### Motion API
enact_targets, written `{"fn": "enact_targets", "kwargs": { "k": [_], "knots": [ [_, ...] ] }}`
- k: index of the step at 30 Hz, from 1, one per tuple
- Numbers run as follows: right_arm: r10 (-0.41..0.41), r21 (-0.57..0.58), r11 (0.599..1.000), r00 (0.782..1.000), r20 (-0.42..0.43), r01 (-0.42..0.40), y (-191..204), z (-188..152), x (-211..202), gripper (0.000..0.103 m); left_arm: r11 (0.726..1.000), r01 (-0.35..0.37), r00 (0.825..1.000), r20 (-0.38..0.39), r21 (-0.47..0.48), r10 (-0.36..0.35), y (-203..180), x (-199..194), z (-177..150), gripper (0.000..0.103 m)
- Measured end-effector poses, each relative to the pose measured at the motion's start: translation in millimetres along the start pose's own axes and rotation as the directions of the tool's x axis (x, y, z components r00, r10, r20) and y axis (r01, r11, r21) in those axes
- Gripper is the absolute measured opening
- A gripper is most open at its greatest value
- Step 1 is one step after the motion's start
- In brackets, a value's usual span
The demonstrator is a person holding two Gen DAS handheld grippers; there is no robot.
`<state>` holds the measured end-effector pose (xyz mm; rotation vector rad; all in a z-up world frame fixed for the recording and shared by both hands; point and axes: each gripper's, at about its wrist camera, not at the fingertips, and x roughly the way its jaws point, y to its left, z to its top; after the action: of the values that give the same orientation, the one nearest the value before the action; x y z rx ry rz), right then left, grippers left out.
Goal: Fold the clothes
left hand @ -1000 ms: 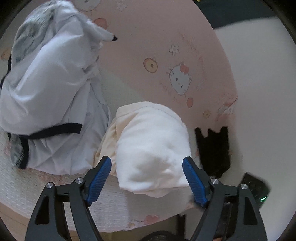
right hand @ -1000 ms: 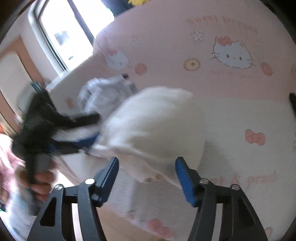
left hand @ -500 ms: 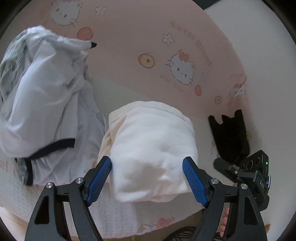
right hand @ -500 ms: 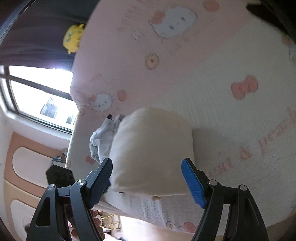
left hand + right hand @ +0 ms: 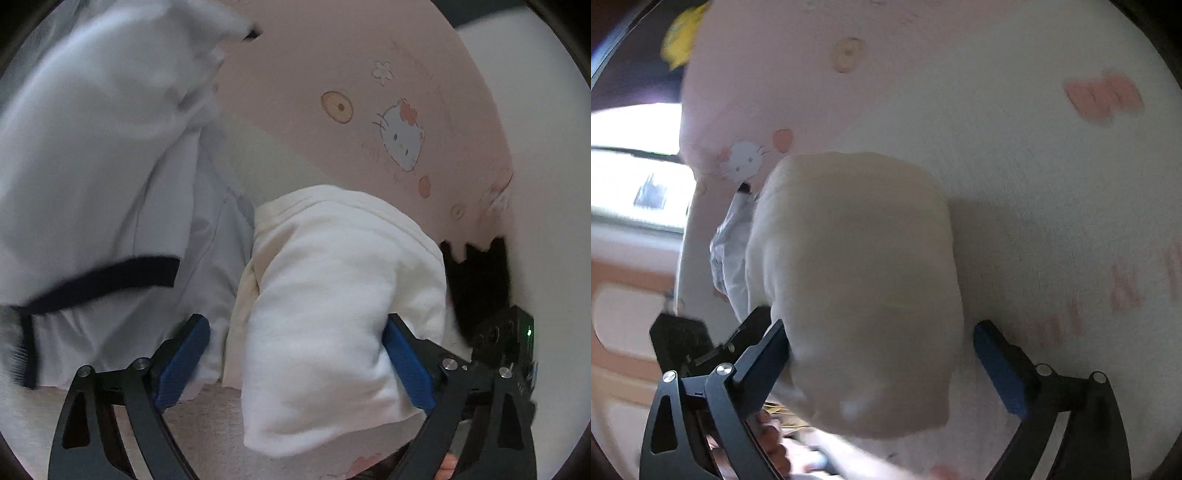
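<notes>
A cream bundle (image 5: 332, 317), already doubled over into a thick, rounded packet, is lying on the bed (image 5: 354, 66), close to its near edge. Both grippers are reaching in from that edge with their jaws spread wide, and neither is clamping cloth.

In the left wrist view, the left gripper (image 5: 295, 365) is straddling the bundle's near end: the bundle is sitting between the two blue pads, the right pad lying against its flank and the left pad standing just clear, beside a loose white garment with dark trim (image 5: 96, 206). That garment is sprawling in an unfolded heap toward the bed's left side, touching the bundle.

In the right wrist view, the right gripper (image 5: 882, 365) is framing the same bundle (image 5: 857, 295) from another angle. Its left finger is tucking under or against the bundle's edge, while its right pad is standing apart on bare sheet. The left gripper's body is showing dark at the lower left of that view, with the person's fingers (image 5: 768, 439) below.

The wide jaws probably suit a thick, soft packet: two open grippers bracketing it from both flanks would fit either squaring and pressing it after a fold, or gathering it up to shift it away from the heap. The frames are not settling which. A black item (image 5: 476, 280) is lying just right of the bundle.
</notes>
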<state>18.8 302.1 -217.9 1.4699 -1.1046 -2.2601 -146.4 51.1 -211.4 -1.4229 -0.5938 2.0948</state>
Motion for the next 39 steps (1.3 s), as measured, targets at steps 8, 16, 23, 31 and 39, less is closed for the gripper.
{"fn": "enact_targets", "kwargs": {
  "k": [8, 16, 23, 31, 39],
  "knots": [
    [0.078, 0.037, 0.996, 0.997, 0.021, -0.079, -8, -1, 3, 0.097, 0.99, 0.114, 0.992, 0.07, -0.078, -0.109, 12, 0, -13, 0.096],
    [0.225, 0.174, 0.958, 0.973, 0.043, -0.229, -22, -9, 13, 0.081, 0.957, 0.213, 0.975, 0.099, -0.198, -0.197, 12, -3, -27, 0.075],
    [0.253, 0.15, 0.952, 0.962, 0.105, -0.267, -16, -10, 8, 0.073, 0.949, 0.254, 0.961, 0.157, -0.185, -0.227, -1, -5, -24, 0.07],
    [0.215, 0.039, 0.974, 0.96, 0.178, -0.225, -5, 2, -50, 0.072, 0.92, 0.361, 0.927, 0.166, -0.155, -0.336, -34, -14, -18, 0.069],
    [0.203, -0.018, 0.978, 0.922, 0.329, -0.209, 12, 24, -141, 0.072, 0.892, 0.452, 0.886, 0.129, -0.023, -0.446, -125, -24, 11, 0.069]
  ]
}}
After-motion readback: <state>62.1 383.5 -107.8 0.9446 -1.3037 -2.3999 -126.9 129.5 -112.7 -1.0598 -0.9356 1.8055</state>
